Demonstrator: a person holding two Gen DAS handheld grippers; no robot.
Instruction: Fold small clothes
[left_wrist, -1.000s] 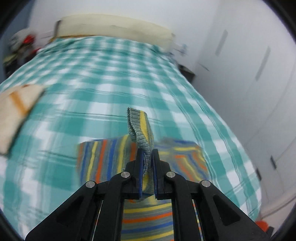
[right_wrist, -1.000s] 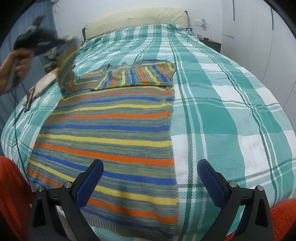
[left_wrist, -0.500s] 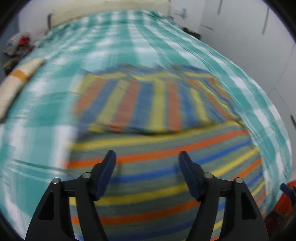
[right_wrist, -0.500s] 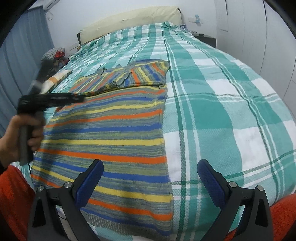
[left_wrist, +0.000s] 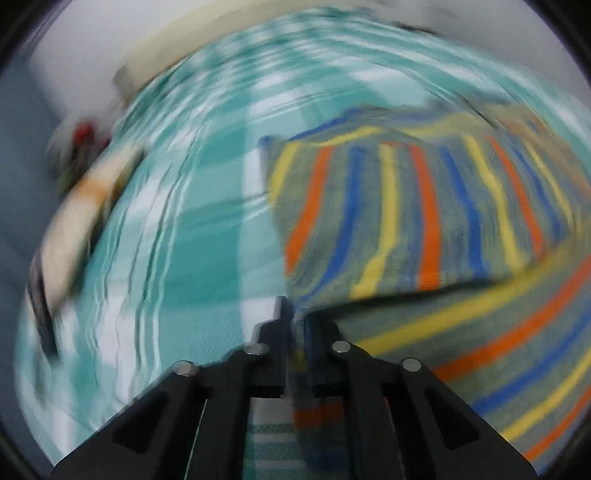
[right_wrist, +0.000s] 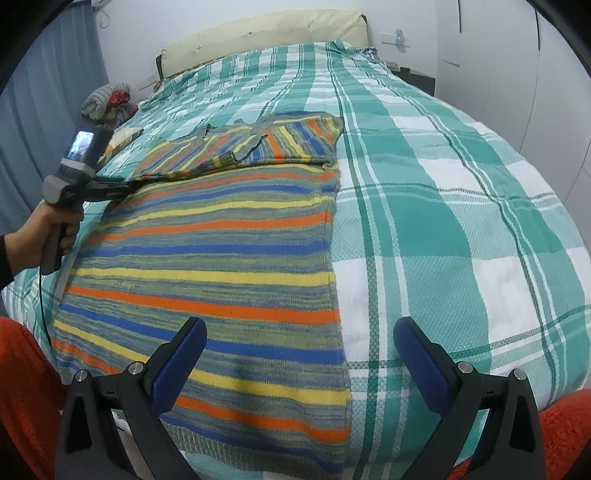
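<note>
Two claws showing: left claw (left_wrist: 295, 325) is pinching the striped sweater (right_wrist: 221, 258) at its left edge on the bed (right_wrist: 461, 184); right claw (right_wrist: 295, 354) is hovering wide apart over the sweater's near hem.

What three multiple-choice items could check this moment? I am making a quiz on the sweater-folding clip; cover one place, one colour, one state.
1. Where on the sweater is the left gripper?
A. its left edge, by the folded-over sleeves
B. its bottom hem
C. its right edge

2. What colour is the plaid bedspread?
A. red and black
B. green and white
C. plain grey

3. How does the right gripper stand?
A. shut on the hem
B. shut on a sleeve
C. open, holding nothing

Answers:
1 A: the right wrist view shows its tip at the left edge.
2 B: green and white checks cover the bed.
3 C: its blue pads stand wide apart above the hem.
</note>
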